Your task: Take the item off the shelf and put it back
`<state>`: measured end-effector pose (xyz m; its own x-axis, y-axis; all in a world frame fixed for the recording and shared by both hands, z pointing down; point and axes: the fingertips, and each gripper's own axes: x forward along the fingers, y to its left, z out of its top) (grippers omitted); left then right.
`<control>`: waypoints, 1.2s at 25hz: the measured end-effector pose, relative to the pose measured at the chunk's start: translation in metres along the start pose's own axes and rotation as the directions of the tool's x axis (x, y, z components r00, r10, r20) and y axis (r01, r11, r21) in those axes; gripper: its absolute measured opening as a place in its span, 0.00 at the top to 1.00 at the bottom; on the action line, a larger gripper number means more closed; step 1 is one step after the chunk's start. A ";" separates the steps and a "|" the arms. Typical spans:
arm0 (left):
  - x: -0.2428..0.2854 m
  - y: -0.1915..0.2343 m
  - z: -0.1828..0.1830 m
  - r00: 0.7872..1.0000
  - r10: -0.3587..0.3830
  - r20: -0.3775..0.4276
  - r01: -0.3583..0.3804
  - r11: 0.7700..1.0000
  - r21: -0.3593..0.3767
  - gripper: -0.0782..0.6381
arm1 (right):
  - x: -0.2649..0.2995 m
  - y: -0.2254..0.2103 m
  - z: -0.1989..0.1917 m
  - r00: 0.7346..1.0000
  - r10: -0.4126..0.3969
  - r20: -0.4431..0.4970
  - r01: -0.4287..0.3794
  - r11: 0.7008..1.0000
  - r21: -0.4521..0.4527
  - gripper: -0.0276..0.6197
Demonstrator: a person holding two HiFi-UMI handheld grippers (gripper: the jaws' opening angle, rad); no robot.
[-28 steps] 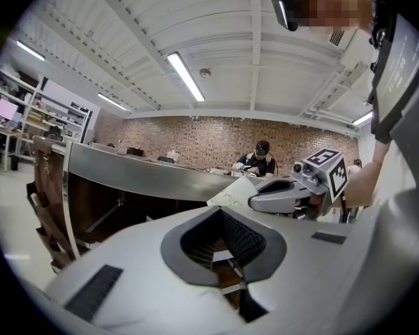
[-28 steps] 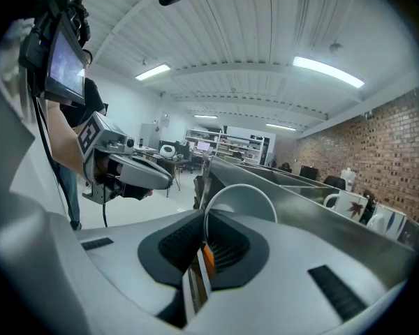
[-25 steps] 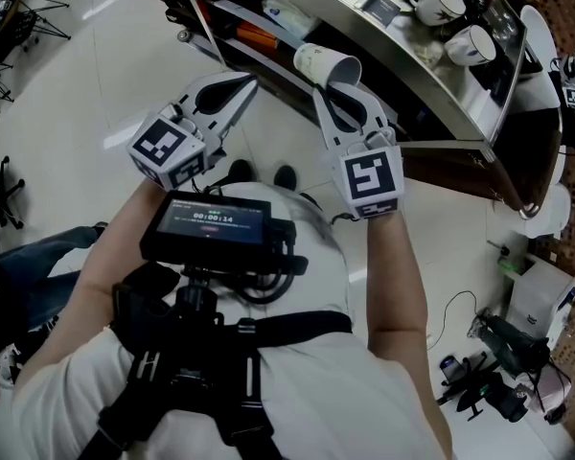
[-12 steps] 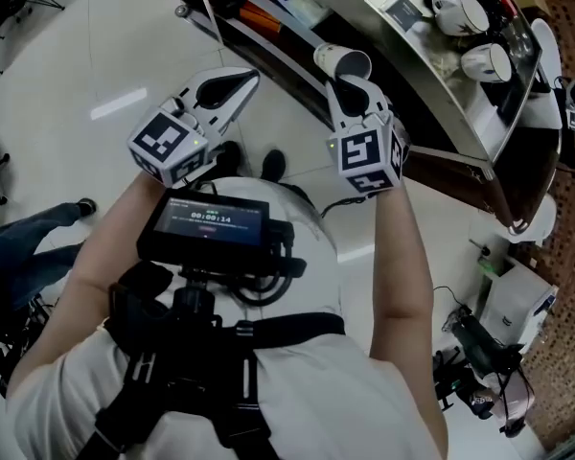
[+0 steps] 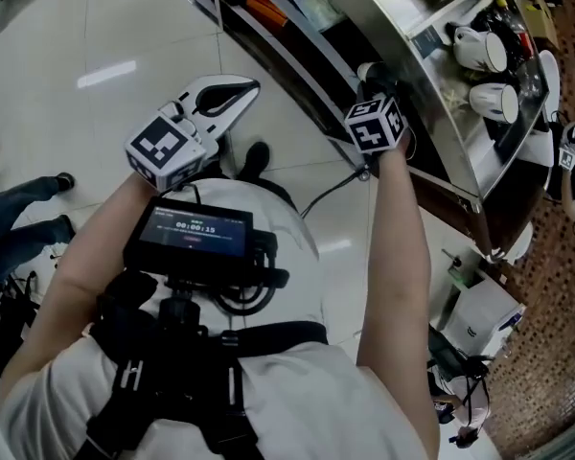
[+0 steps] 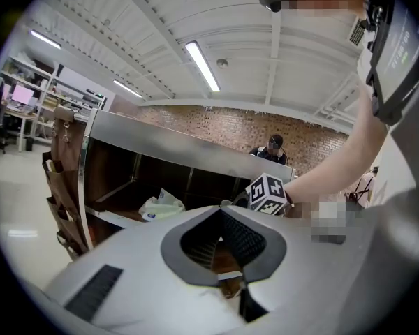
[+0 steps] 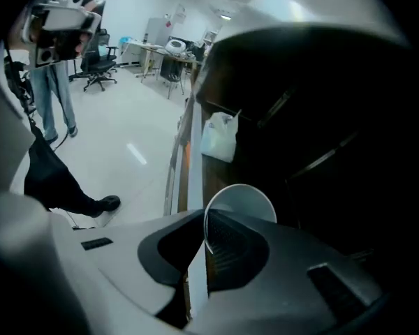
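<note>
A white paper cup (image 7: 246, 199) is gripped by the right gripper (image 7: 204, 223): its thin wall, just behind the rim, is pinched between the two fingers, which are closed down to a narrow slit on it. The cup is held on its side, with its open mouth turned back towards the gripper's camera. It is held at the front edge of a dark compartment of the shelf (image 5: 393, 12), under the metal top, and whether it touches the brown shelf board cannot be told. A white plastic bag (image 7: 219, 137) is seen further along the same shelf. In the head view the right forearm is stretched out towards the shelf, and only the marker cube (image 5: 375, 124) of that gripper is shown clearly. The left gripper (image 5: 253, 86) is held apart over the pale floor (image 5: 96, 27), short of the shelf; its fingers are brought together at the tips and nothing is held in them. Two white mugs (image 5: 481, 50) stand on the top of the shelf unit.
</note>
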<state>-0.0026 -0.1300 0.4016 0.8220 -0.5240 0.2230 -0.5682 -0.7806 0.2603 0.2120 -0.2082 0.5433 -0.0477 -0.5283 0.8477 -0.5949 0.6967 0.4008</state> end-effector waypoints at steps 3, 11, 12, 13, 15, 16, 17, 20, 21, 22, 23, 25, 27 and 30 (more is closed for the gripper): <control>-0.004 0.003 -0.003 1.000 0.012 -0.003 -0.012 1.000 -0.022 0.89 | 0.011 -0.014 -0.009 0.999 -0.019 -0.044 0.021 0.999 0.034 0.92; -0.007 0.013 -0.012 1.000 0.026 -0.010 -0.027 0.999 -0.040 0.89 | 0.027 -0.017 -0.011 0.997 -0.031 -0.074 0.030 0.999 -0.014 0.86; -0.007 0.013 -0.011 1.000 0.028 -0.010 -0.029 0.998 -0.048 0.89 | 0.028 -0.018 -0.012 0.996 -0.037 -0.076 0.036 0.999 -0.016 0.84; -0.007 0.013 -0.009 1.000 0.029 -0.009 -0.030 0.998 -0.051 0.89 | 0.028 -0.019 -0.012 0.996 -0.044 -0.076 0.043 0.999 -0.015 0.82; -0.006 0.014 -0.008 1.000 0.027 -0.008 -0.027 0.999 -0.042 0.89 | 0.028 -0.021 -0.012 0.995 -0.070 -0.070 0.068 0.997 -0.019 0.79; -0.006 0.014 -0.008 1.000 0.025 -0.008 -0.025 0.999 -0.036 0.89 | 0.026 -0.023 -0.012 0.994 -0.089 -0.064 0.087 0.996 -0.024 0.79; -0.005 0.014 -0.008 1.000 0.023 -0.008 -0.023 0.999 -0.032 0.89 | 0.025 -0.026 -0.012 0.992 -0.110 -0.055 0.108 0.994 -0.030 0.79; -0.005 0.012 -0.007 1.000 0.024 -0.011 -0.025 0.999 -0.038 0.89 | 0.019 -0.030 -0.010 0.986 -0.166 -0.019 0.165 0.986 -0.034 0.79; -0.005 0.011 -0.007 1.000 0.023 -0.011 -0.023 0.999 -0.036 0.89 | 0.016 -0.031 -0.008 0.983 -0.182 -0.005 0.182 0.983 -0.030 0.79; -0.005 0.010 -0.007 1.000 0.020 -0.011 -0.020 0.999 -0.031 0.89 | 0.013 -0.031 -0.007 0.981 -0.194 0.010 0.194 0.981 -0.022 0.79; -0.005 0.010 -0.008 1.000 0.017 -0.011 -0.017 1.000 -0.024 0.89 | 0.010 -0.030 -0.005 0.979 -0.202 0.027 0.202 0.979 -0.012 0.79; -0.004 0.010 -0.008 1.000 0.011 -0.011 -0.011 1.000 -0.012 0.89 | 0.002 -0.027 -0.001 0.975 -0.212 0.066 0.211 0.977 0.016 0.79; -0.004 0.009 -0.006 1.000 0.009 -0.011 -0.010 1.000 -0.010 0.89 | -0.008 -0.024 0.005 0.970 -0.215 0.113 0.210 0.976 0.058 0.79; -0.002 0.006 -0.002 1.000 0.006 -0.013 -0.006 1.000 -0.005 0.89 | -0.028 -0.014 0.013 0.960 -0.204 0.191 0.175 0.972 0.157 0.79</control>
<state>-0.0075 -0.1331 0.4049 0.8181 -0.5240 0.2369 -0.5732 -0.7759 0.2635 0.2110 -0.2094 0.5097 -0.0775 -0.7421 0.6658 -0.7127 0.5082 0.4835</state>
